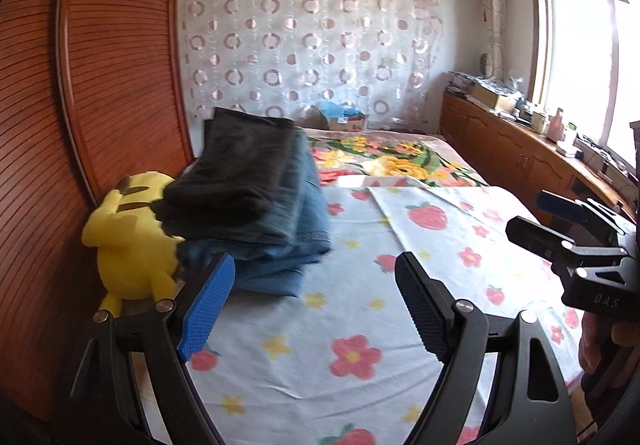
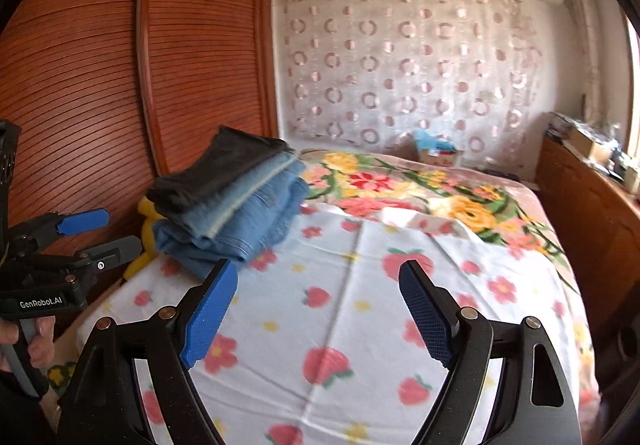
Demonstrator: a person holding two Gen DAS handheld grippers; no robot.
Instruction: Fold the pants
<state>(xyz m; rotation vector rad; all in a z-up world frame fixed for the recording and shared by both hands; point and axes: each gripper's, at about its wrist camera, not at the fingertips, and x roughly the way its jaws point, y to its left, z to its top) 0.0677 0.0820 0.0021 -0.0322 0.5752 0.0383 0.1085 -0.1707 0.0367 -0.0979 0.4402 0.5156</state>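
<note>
A stack of folded pants (image 1: 256, 201) lies at the left edge of the bed: dark pants on top, blue jeans below. It also shows in the right wrist view (image 2: 232, 205). My left gripper (image 1: 316, 305) is open and empty above the strawberry sheet (image 1: 360, 325), just right of the stack. It shows at the left of the right wrist view (image 2: 96, 233). My right gripper (image 2: 320, 313) is open and empty over the sheet (image 2: 360, 325). It appears at the right edge of the left wrist view (image 1: 532, 217).
A yellow plush toy (image 1: 132, 241) sits against the stack by the wooden wardrobe (image 1: 100, 65). A floral blanket (image 1: 400, 157) covers the far bed. A box (image 1: 344, 121) stands at the headboard. A cluttered wooden cabinet (image 1: 520, 149) runs along the right wall under the window.
</note>
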